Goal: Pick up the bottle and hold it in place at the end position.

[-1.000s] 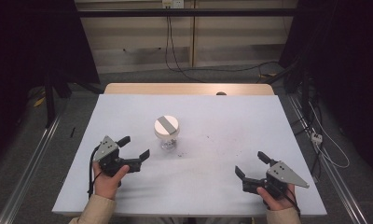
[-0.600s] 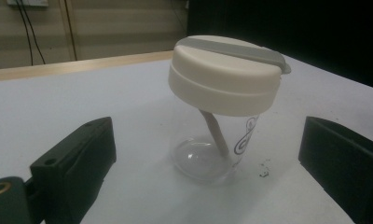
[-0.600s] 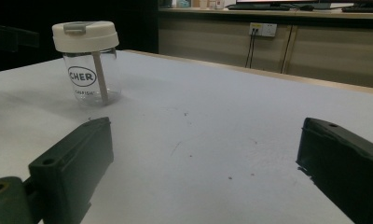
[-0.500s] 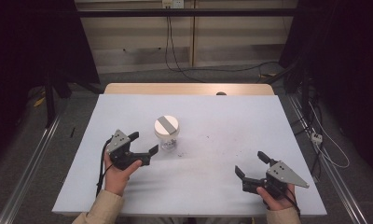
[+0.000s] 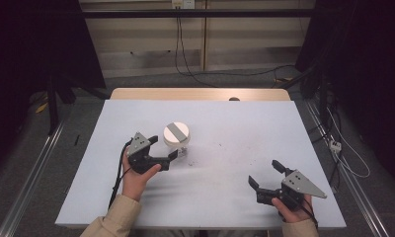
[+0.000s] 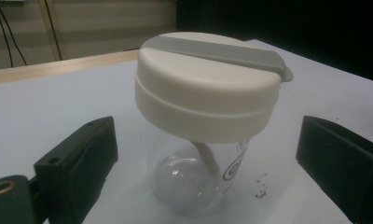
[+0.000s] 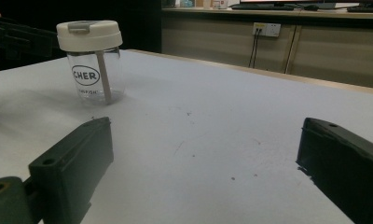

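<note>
The clear jar (image 7: 95,77), standing ahead and to the left of the right gripper's jaws, is showing "CHER" in a black oval, the word's start (cut off by the curve) unreadable. Smaller lettering beneath is reading roughly "FISH", too blurred to confirm.

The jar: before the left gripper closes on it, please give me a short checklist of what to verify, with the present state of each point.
1. Jar stands upright on the table: ok.
2. Lid sits on the jar: ok; whether it is tight: cannot tell.
3. Left gripper jaws, just closing a little, stand either side of the jar, not touching: ok.
4. Jaws are level with the glass, below the lid: ok.
5. Right gripper is open and well away: ok.
</note>
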The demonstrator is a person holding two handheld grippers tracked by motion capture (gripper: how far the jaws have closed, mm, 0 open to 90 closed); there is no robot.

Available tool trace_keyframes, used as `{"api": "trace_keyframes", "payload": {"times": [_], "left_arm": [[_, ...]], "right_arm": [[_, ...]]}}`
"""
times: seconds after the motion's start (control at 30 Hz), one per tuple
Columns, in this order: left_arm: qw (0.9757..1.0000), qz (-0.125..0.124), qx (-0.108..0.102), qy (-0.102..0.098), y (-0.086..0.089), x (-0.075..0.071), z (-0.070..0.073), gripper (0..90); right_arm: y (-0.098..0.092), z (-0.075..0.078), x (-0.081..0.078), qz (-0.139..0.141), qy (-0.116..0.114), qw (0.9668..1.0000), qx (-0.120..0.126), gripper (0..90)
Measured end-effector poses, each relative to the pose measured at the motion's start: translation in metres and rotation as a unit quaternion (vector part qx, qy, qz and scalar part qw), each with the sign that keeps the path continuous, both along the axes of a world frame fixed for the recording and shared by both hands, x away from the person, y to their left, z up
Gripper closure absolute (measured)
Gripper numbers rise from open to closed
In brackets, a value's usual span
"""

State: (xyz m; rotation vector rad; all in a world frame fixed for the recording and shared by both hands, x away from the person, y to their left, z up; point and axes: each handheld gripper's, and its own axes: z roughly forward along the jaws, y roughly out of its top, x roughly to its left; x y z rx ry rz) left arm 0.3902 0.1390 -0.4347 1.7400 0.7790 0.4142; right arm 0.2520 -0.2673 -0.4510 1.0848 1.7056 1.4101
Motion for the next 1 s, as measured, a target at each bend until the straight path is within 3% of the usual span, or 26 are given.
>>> {"api": "trace_keyframes", "payload": {"times": [1.0], "left_arm": [[0.9993,-0.009,0.033,0.014,-0.024,0.02,-0.01,5.0]], "right_arm": [[0.0,0.0,0.0,0.004,-0.002,1.0,0.0,3.2]]}}
